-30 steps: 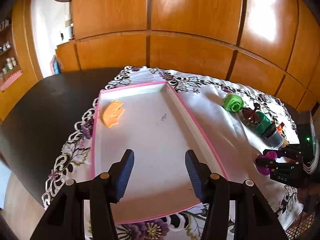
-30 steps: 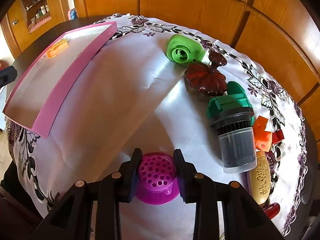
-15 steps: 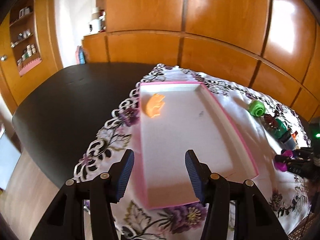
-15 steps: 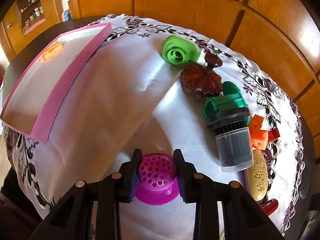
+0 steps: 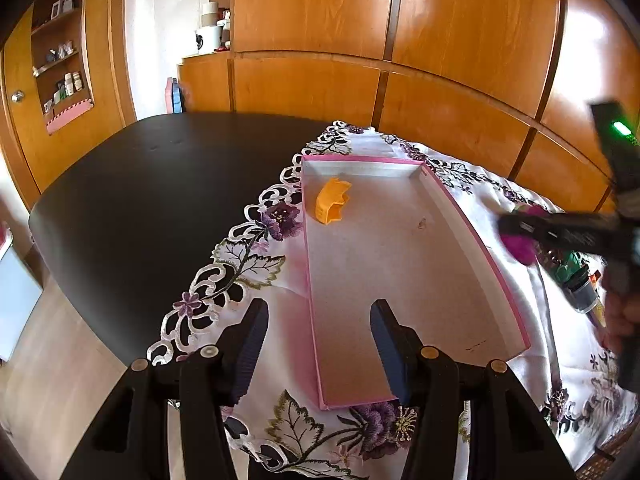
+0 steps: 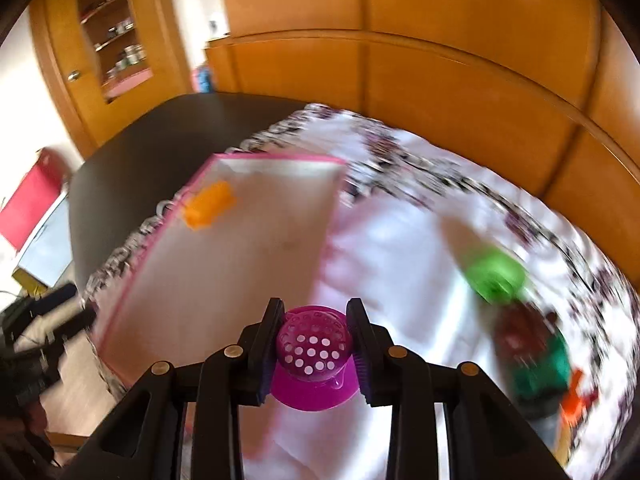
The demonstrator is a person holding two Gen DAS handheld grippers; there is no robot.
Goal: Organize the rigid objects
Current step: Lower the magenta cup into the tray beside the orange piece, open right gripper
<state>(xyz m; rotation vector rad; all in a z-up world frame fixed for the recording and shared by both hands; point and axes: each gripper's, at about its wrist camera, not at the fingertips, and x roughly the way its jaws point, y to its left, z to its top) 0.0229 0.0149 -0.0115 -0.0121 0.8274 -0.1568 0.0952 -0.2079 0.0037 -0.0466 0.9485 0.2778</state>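
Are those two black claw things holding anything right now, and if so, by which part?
The right gripper holds a purple perforated cup, pinched across its two opposite sides just below the rim. The left gripper holds nothing; its jaws stand open above the pink tray.

Motion-blurred green piece (image 6: 496,276) and dark items beside it, shapes unreadable, right wrist view.

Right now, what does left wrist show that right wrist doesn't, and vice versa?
Left wrist only: the open, empty left hand-held gripper over the tray's near end, and the right one seen from the side.
Right wrist only: the right hand-held gripper shut on the magenta perforated cup, plus the blurred green piece.
Both: the pink-rimmed tray holding one orange piece on the floral tablecloth.
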